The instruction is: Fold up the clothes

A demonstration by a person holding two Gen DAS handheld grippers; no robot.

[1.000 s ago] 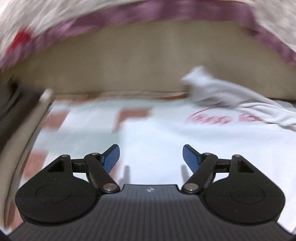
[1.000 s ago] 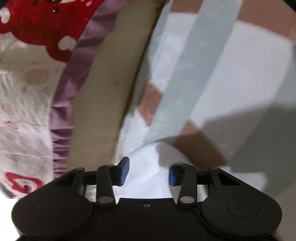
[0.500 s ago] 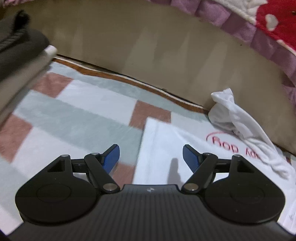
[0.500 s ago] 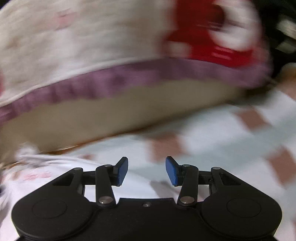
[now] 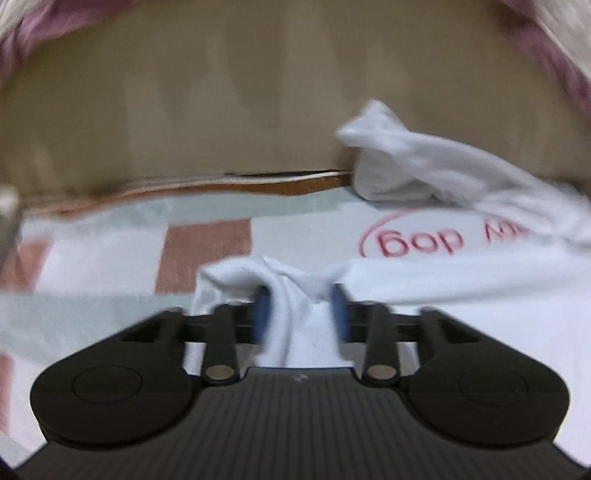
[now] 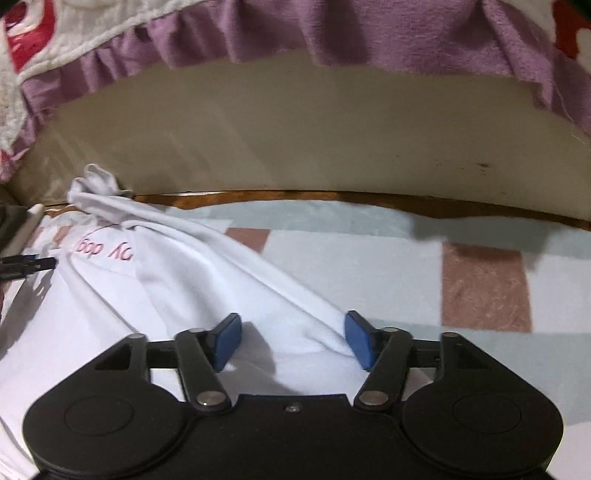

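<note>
A white T-shirt (image 5: 461, 273) with red lettering lies on a checked blanket (image 5: 110, 251). In the left wrist view my left gripper (image 5: 301, 317) is shut on a bunched corner of the shirt, cloth filling the gap between its blue pads. A twisted sleeve (image 5: 406, 162) rests against the beige wall behind. In the right wrist view the same T-shirt (image 6: 155, 291) spreads to the left, and my right gripper (image 6: 293, 341) is open with its pads astride the shirt's right edge fold. The left gripper's tip (image 6: 33, 263) shows at the far left.
A beige upright panel (image 6: 295, 147) runs along the back of the blanket (image 6: 406, 266), topped by a purple-frilled floral quilt (image 6: 332, 33). A folded stack edge (image 5: 7, 206) shows at the far left of the left wrist view.
My left gripper has closed on a corner of the shirt; it was open before. My right gripper swung round, now open over the shirt's right edge.
</note>
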